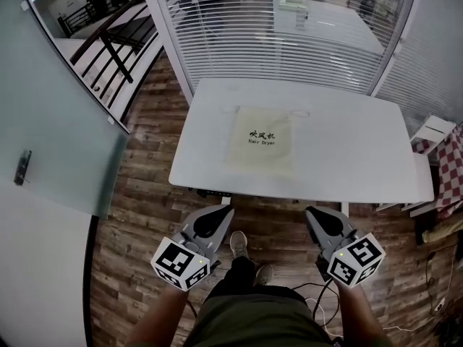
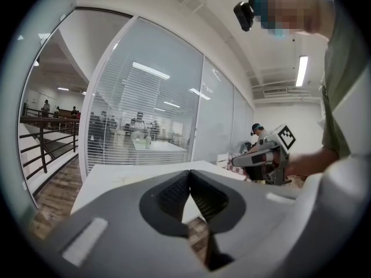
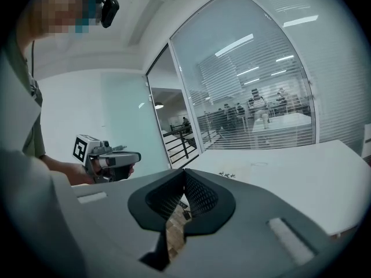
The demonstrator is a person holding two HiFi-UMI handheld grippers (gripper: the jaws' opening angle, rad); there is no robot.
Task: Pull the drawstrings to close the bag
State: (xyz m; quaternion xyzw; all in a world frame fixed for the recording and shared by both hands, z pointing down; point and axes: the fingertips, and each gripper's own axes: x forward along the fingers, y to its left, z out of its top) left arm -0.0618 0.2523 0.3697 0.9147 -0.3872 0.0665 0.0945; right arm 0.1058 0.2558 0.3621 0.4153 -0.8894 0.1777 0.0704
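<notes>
**Drawstring bag lies flat on desk as both tools hang closed and empty**

A cream drawstring bag [image 1: 262, 139] lies flat near the middle of a white desk [image 1: 354, 161]. Its mouth is turned toward the glass wall with slatted blinds [image 1: 282, 27] beyond the far edge, and dark print shows on its upper face. A thin drawstring [image 1: 298, 113] loops out over the desk top from the bag's far right corner.

The person stands at the near edge of the desk, shoes [image 1: 239, 243] on the wooden floor [image 1: 145, 208]. A tool is held low in each hand, short of the desk and well apart from the bag. The left tool [image 1: 226, 210] points toward the desk's near edge, its jaws brought together at the tips with nothing between them. The right tool [image 1: 309, 211] mirrors it on the other side, jaws likewise pressed tip to tip and empty. Each carries its marker cube at the rear, by the person's wrists. Neither tool touches the bag, the drawstring or the desk.

A red-and-white checked cloth [image 1: 448, 168] shows past the desk's right end.
</notes>
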